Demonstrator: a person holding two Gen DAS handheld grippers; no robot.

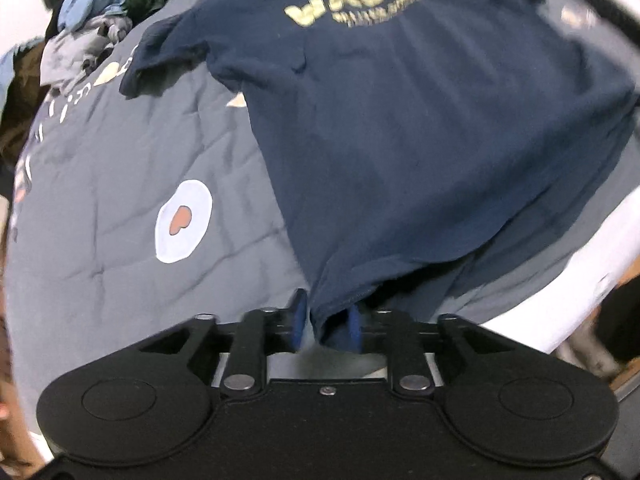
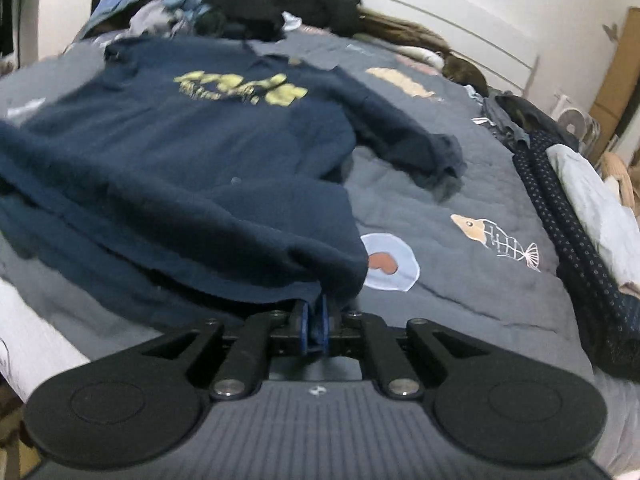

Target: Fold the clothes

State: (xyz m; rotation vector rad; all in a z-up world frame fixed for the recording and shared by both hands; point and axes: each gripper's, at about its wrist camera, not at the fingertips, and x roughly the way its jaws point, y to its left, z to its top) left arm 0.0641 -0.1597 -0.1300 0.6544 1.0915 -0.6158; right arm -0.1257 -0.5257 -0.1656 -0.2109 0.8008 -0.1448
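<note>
Navy shirt (image 1: 400,128) spread on bed quilt (image 1: 120,160); left claw (image 1: 326,326) & right claw (image 2: 314,326) each pinching near hem.

Left gripper (image 1: 327,322): matte black body, two round raised discs either side, paired black linkage arms on silver pivot pins, one small screw at centre. Fingers (image 1: 299,320) carry blue pads.

Right gripper (image 2: 315,322): same build (top plate ribbed, grey, possibly lighting). Blue pads (image 2: 305,326) likewise.
</note>
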